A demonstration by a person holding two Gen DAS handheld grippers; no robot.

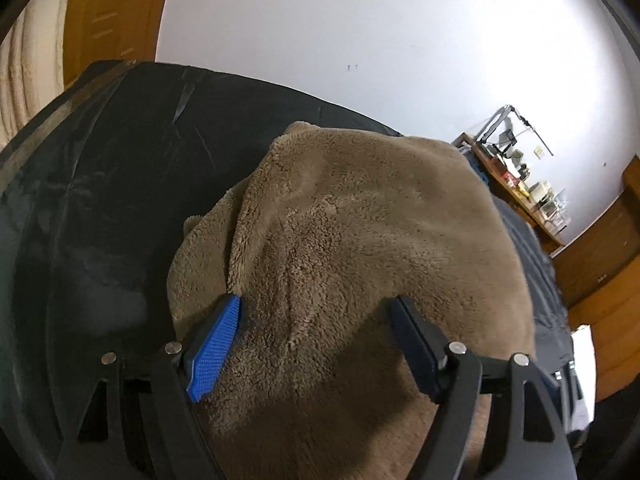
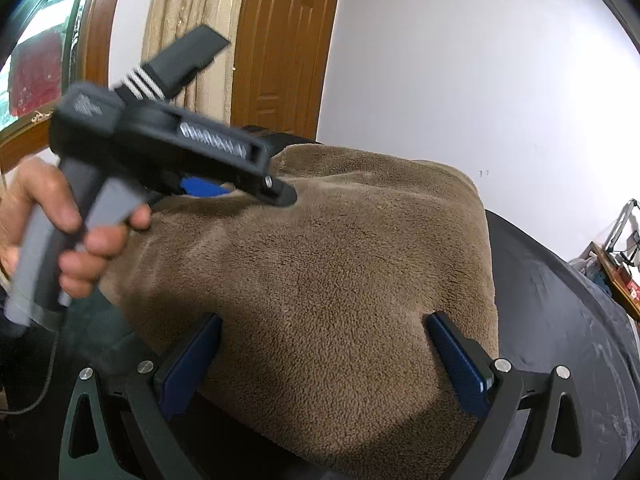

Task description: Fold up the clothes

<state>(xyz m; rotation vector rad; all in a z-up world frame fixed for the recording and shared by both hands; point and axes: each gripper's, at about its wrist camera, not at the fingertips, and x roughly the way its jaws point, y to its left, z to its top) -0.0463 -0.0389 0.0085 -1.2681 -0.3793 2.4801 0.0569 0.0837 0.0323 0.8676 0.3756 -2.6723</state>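
Observation:
A brown fleece garment [image 1: 340, 240] lies heaped on a black sheet [image 1: 120, 184]. In the left wrist view my left gripper [image 1: 316, 302] is open, its blue pads wide apart over the near part of the fleece and not pinching it. The right wrist view shows the same fleece [image 2: 320, 272] spread between the wide-apart fingers of my right gripper [image 2: 322, 320], which is open and rests low on the cloth. At that fleece's far left edge is the left gripper [image 2: 256, 194], held by a person's hand [image 2: 80, 240], its tip on the cloth.
A wooden door [image 2: 280, 48] and a beige curtain [image 2: 188, 12] stand behind the black sheet [image 2: 560, 320], with a white wall [image 1: 360, 40] beside them. A cluttered wooden shelf [image 1: 516, 184] lies far right. A thin cable [image 2: 44, 380] hangs at the lower left.

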